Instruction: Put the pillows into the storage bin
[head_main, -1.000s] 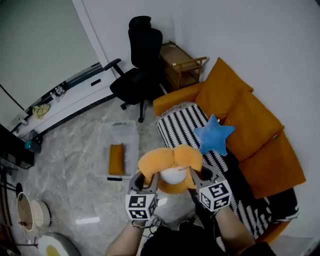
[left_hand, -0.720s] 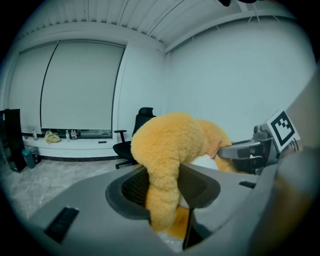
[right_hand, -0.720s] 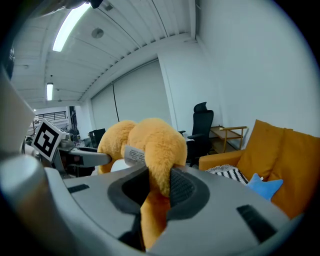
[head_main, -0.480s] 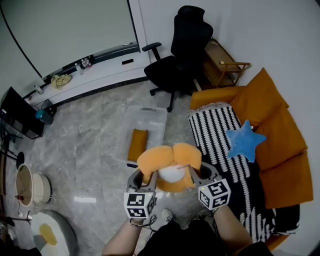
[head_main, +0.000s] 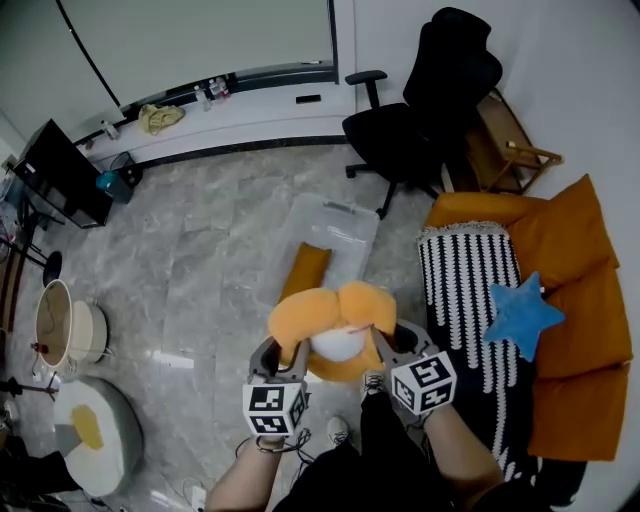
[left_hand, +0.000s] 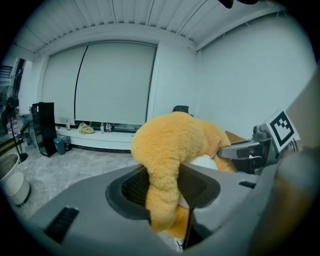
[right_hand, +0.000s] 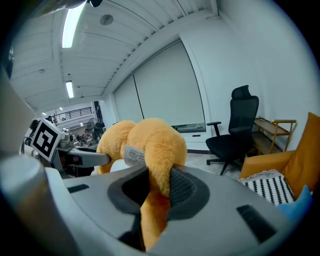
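Left gripper (head_main: 283, 352) and right gripper (head_main: 392, 345) each pinch a lobe of the same orange plush pillow (head_main: 335, 318). Their jaws are closed partway into the fur, and they hold the pillow up between them above the floor, near the close end of the clear storage bin (head_main: 352, 215). A flat orange pillow (head_main: 305, 277) already lies in the bin, and a blue star pillow (head_main: 520, 315) sits on the sofa (head_main: 585, 345).

The step in hand looks like the carry to the bin. The next move likely calls for bringing the plush pillow over the opening, lowering it beside the flat one, and opening both sets of jaws together so it drops in cleanly.

A white tag (right_hand: 134, 155) is sewn on the plush pillow, but its print is too small to read. The gripper cubes (head_main: 273, 410) bear only black-and-white square markers, no words.
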